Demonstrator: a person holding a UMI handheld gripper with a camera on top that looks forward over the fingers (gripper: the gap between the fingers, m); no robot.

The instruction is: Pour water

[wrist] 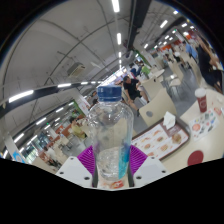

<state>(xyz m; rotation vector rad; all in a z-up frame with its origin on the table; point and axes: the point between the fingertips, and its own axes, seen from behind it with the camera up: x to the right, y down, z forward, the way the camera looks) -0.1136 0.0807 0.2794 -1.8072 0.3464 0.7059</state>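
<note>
Bottle (110,135) clamped in tool (110,170), cafeteria table (185,135), ceiling strip lights (118,30)

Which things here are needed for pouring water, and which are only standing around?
For the job:
- water bottle with blue cap, lifted and tilted between the fingers
- gripper, its fingers pressing on the bottle

Just there:
- cup with red lid on the table beyond
- tray with a printed sheet
- people seated far behind

No cup to pour into shows clearly.
</note>
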